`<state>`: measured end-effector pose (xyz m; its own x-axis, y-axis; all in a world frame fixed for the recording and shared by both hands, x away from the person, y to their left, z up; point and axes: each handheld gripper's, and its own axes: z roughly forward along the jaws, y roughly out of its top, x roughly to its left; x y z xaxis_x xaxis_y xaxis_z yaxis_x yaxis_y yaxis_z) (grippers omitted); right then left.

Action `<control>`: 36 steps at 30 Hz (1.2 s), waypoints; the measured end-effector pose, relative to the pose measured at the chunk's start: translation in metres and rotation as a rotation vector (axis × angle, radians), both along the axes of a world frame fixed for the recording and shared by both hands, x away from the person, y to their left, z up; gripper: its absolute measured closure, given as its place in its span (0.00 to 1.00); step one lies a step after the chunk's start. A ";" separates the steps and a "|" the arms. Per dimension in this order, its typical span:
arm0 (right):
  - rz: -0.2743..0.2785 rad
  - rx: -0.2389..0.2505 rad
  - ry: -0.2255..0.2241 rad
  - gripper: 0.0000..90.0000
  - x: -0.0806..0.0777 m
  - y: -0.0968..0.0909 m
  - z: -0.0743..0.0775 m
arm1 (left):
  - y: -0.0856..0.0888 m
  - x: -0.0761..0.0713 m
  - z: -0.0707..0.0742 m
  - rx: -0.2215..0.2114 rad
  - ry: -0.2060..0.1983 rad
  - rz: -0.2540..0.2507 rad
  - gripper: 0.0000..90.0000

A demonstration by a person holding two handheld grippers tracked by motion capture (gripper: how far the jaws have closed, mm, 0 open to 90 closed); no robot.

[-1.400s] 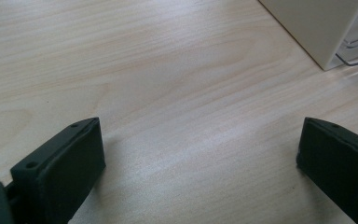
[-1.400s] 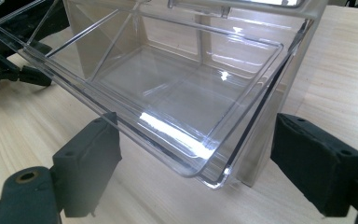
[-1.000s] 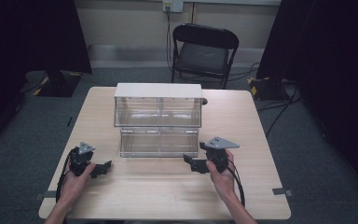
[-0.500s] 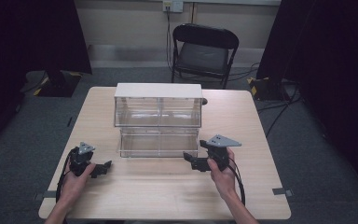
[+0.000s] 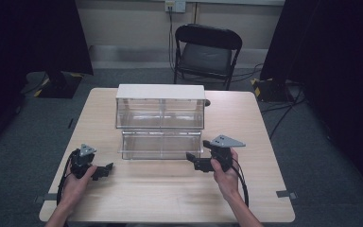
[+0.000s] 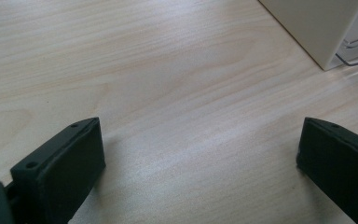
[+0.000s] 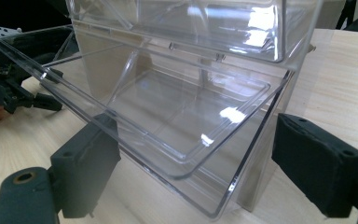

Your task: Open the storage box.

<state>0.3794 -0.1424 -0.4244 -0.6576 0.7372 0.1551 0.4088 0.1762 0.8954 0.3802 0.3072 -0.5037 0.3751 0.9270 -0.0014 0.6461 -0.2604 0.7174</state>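
High view: we see a clear drawer unit (image 5: 160,106) mid-table, its lower drawer (image 5: 160,144) pulled out. Left gripper (image 5: 105,169) sits lower left, right gripper (image 5: 192,160) beside the drawer.

Left gripper view: jaws spread over bare table (image 6: 168,93).

Right gripper view: jaws spread, holding nothing; the drawer looks empty, so any closing seems still ahead.

Looks like a lab or recording setup: light wooden table (image 5: 170,198) on grey carpet, black curtains (image 5: 33,38) hanging either side of it, black folding metal chair (image 5: 207,52) and floor cables (image 5: 283,109) behind it.
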 end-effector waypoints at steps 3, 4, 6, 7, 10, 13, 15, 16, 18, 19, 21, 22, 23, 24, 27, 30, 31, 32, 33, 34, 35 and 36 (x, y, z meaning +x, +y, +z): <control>-0.006 0.005 0.000 0.16 0.002 0.001 0.001 | 0.000 0.000 0.000 0.000 0.000 -0.001 0.00; -0.005 0.005 0.004 0.16 0.003 0.002 0.001 | 0.000 0.000 0.000 0.000 0.000 -0.001 0.00; -0.004 0.004 0.004 0.16 0.004 0.003 0.001 | 0.000 0.000 0.000 0.000 0.000 -0.001 0.00; -0.005 0.004 0.004 0.16 0.005 0.003 0.001 | 0.000 0.000 0.000 0.000 0.000 -0.001 0.00; -0.009 0.003 0.006 0.16 0.008 0.004 0.001 | 0.000 0.000 0.000 0.000 0.000 0.000 0.00; -0.014 0.002 0.008 0.16 0.010 0.005 0.001 | 0.000 0.000 0.000 0.000 0.000 -0.001 0.00; -0.013 0.000 0.008 0.16 0.012 0.006 0.001 | 0.000 0.000 0.000 0.000 0.000 -0.001 0.00; -0.018 -0.006 0.008 0.16 0.013 0.006 0.001 | 0.000 0.000 0.000 0.000 0.000 -0.001 0.00; -0.022 -0.004 0.009 0.16 0.014 0.006 0.001 | 0.000 0.000 0.000 0.000 0.000 -0.001 0.00; -0.025 -0.004 0.007 0.16 0.014 0.005 0.001 | 0.000 0.000 0.000 0.000 0.000 -0.001 0.00; -0.028 -0.002 0.005 0.16 0.015 0.005 0.002 | 0.000 0.000 0.000 0.000 0.000 -0.001 0.00; -0.031 0.007 0.008 0.16 0.016 0.005 0.002 | 0.000 0.000 0.000 0.000 0.000 -0.001 0.00; -0.031 0.007 0.008 0.16 0.016 0.005 0.002 | 0.000 0.000 0.000 0.000 0.000 -0.001 0.00; -0.031 0.011 0.004 0.16 0.016 0.006 0.002 | 0.000 0.000 0.000 0.000 0.000 -0.001 0.00; -0.036 0.013 -0.002 0.16 0.018 0.007 0.004 | 0.000 0.000 0.000 0.000 0.000 0.000 0.00; -0.041 0.021 -0.005 0.16 0.021 0.008 0.005 | 0.000 0.000 0.000 0.000 0.000 0.000 0.00; -0.041 0.021 -0.005 0.16 0.021 0.008 0.005 | 0.000 0.000 0.000 0.000 0.000 0.000 0.00; -0.044 0.022 -0.002 0.16 0.022 0.009 0.004 | 0.000 0.000 0.000 0.000 0.000 -0.001 0.00; -0.044 0.020 -0.003 0.16 0.022 0.009 0.003 | 0.000 0.000 0.000 0.000 0.000 -0.001 0.00; -0.049 0.019 -0.003 0.16 0.022 0.009 0.003 | 0.000 0.000 0.000 0.000 0.000 -0.001 0.00; -0.049 0.019 -0.003 0.16 0.022 0.009 0.003 | 0.000 0.000 0.000 0.000 0.000 -0.001 0.00; -0.049 0.019 -0.004 0.16 0.024 0.009 0.002 | 0.000 0.000 0.000 0.001 0.000 -0.001 0.00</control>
<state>0.4034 -0.1335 -0.4222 -0.6211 0.7658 0.1667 0.4132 0.1392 0.8999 0.3802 0.3073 -0.5037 0.3758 0.9267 -0.0009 0.6460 -0.2612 0.7173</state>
